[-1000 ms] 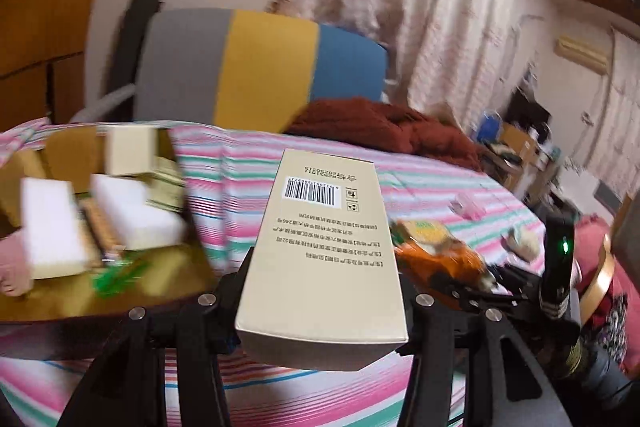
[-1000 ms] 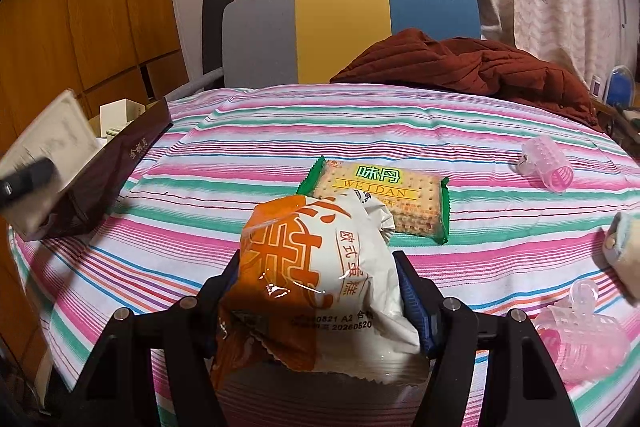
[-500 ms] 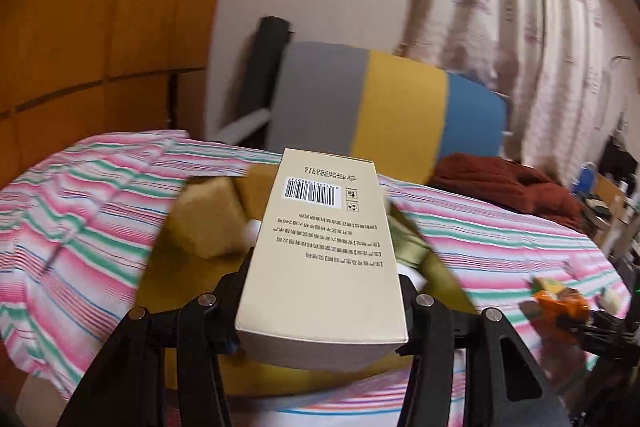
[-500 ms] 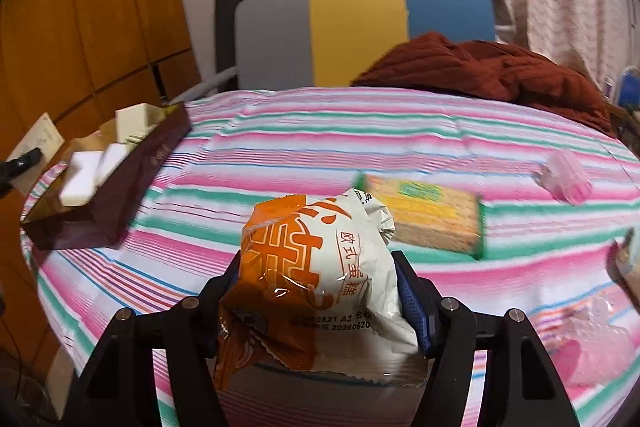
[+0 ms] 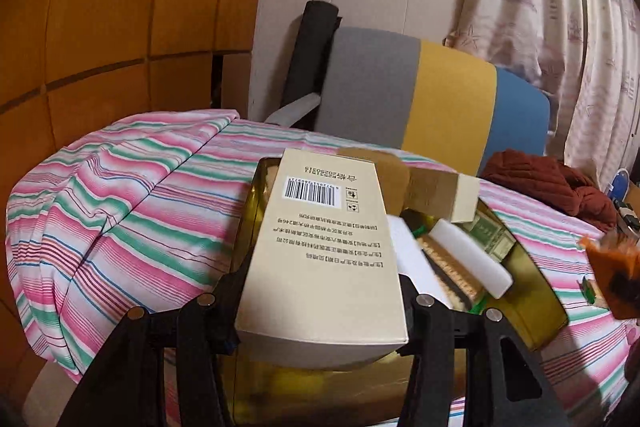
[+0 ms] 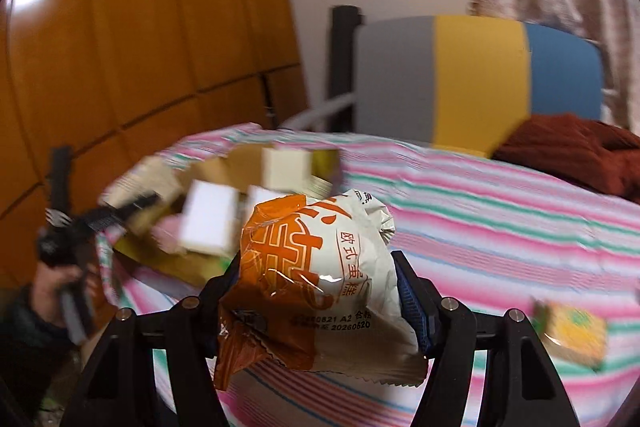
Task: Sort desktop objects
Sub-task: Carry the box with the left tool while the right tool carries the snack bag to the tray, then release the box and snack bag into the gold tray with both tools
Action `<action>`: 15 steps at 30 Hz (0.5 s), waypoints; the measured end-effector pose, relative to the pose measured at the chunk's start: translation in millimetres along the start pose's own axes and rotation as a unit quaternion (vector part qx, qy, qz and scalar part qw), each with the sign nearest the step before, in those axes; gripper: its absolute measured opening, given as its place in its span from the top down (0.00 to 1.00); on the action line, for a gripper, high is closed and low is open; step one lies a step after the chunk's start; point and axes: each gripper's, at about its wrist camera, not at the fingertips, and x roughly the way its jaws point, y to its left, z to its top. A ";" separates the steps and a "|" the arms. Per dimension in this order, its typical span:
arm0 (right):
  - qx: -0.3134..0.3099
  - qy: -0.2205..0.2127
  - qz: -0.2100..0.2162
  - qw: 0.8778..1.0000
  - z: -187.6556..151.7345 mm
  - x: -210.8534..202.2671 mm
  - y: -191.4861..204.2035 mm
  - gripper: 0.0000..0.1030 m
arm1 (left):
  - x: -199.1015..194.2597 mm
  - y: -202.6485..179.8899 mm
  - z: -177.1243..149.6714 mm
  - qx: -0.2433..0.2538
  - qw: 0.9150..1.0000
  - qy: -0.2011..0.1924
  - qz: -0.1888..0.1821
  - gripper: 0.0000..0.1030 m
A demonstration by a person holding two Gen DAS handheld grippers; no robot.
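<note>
**A:** Where do we stand on the sort?

**Me:** Partway, by my reading. The gold-lined tray [image 5: 540, 291] already holds white blocks [image 5: 468, 255], a green packet and small cartons. A biscuit pack [image 6: 572, 333] lies loose on the striped cloth [image 5: 132, 219], so there's more to gather.

**A:** Your left gripper?

**Me:** My left gripper [image 5: 320, 301] is clamped on the beige carton [image 5: 324, 247], hanging over the tray's near-left end, above it, not set down.

**A:** And the right?

**Me:** My right gripper [image 6: 316, 287] is squeezed onto the orange-and-white snack bag [image 6: 316, 291], in the air beside the tray. That view is smeared, so I can't place it closer.

**A:** How do they look?

**Me:** Carton's long and crisp-edged, barcode face up, print upside down to me. The bag's glossy, puffy, crinkled where the fingers pinch it.
</note>
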 end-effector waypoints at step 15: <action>-0.004 0.024 0.050 0.998 13.3 60.5 46.5 0.29 | -22.8 20.7 -10.4 -0.039 0.998 -0.036 0.014 0.38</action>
